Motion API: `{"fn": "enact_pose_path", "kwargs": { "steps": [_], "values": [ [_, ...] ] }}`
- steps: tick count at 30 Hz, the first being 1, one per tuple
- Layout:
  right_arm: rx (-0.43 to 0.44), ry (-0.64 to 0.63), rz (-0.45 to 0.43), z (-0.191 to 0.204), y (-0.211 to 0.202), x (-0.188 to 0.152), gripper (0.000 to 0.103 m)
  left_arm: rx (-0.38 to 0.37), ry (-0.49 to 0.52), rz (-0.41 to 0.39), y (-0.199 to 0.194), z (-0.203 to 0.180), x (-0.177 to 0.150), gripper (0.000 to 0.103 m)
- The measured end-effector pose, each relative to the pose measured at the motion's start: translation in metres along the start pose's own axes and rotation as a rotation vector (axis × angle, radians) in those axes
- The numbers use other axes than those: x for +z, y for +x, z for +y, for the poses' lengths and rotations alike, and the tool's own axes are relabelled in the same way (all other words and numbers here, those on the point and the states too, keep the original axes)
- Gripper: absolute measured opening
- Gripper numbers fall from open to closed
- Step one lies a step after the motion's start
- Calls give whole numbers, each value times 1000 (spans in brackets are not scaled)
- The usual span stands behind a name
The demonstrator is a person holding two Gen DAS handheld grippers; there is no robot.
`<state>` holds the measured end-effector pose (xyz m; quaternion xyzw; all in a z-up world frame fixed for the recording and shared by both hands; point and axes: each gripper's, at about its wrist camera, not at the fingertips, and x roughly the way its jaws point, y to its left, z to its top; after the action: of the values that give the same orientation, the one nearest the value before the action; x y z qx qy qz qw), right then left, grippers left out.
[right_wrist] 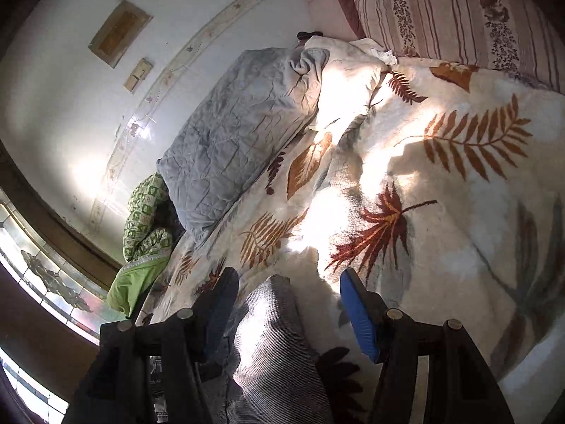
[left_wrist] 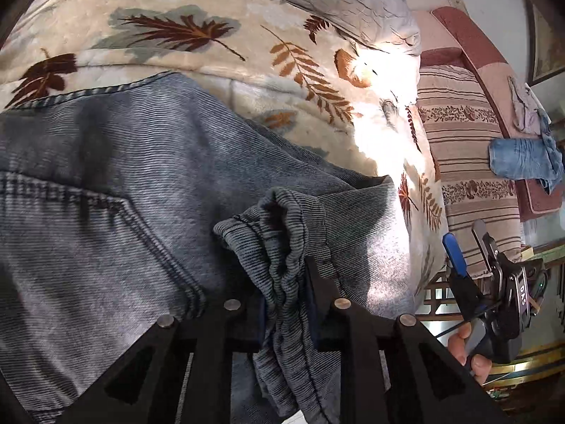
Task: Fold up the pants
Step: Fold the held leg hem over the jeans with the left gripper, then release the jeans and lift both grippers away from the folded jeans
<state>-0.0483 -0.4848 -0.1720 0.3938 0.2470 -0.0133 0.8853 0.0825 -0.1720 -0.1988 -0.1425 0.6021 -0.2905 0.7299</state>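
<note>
Two tools — left tool (left_wrist: 286,304) clamps pants (left_wrist: 106,183); "DAS" label (left_wrist: 523,295)

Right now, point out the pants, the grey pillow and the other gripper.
pants (left_wrist: 141,183), left wrist view, flat denim panel.
grey pillow (right_wrist: 240,123), right wrist view, quilted face.
right gripper (left_wrist: 466,247), left wrist view, between its fingers.
</note>
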Motion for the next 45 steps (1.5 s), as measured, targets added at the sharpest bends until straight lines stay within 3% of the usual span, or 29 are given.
{"fn": "enact_pose_path", "kwargs": {
  "steps": [4, 7, 10, 12, 14, 17, 19, 22, 28, 45],
  "values": [
    [59, -87, 69, 29, 17, -15, 63, 105, 144, -106, -33, -26, -5, 27],
    [87, -165, 126, 51, 31, -29, 63, 108, 241, -189, -53, -44, -13, 35],
    [16, -211, 269, 60, 69, -45, 63, 94, 283, -140, -34, -51, -20, 37],
    [-83, -197, 390, 51, 102, -55, 64, 153, 289, -96, -8, -49, -21, 37],
    [-82, -181, 364, 50, 102, -52, 61, 208, 319, -119, 6, -45, -21, 37],
    [-3, -106, 315, 45, 85, -44, 61, 216, 327, -170, -13, -53, -23, 37],
    [17, -128, 259, 48, 71, -38, 61, 303, 390, -262, -36, -64, -29, 39],
    [45, -175, 163, 58, 48, -31, 61, 431, 426, -409, -71, -75, -32, 61],
    [93, -218, 80, 77, 29, -36, 61, 598, 378, -622, -134, -72, -34, 74],
    [103, -291, 94, 105, 42, -54, 61, 691, 281, -866, -247, -57, -50, 81]
  ]
}}
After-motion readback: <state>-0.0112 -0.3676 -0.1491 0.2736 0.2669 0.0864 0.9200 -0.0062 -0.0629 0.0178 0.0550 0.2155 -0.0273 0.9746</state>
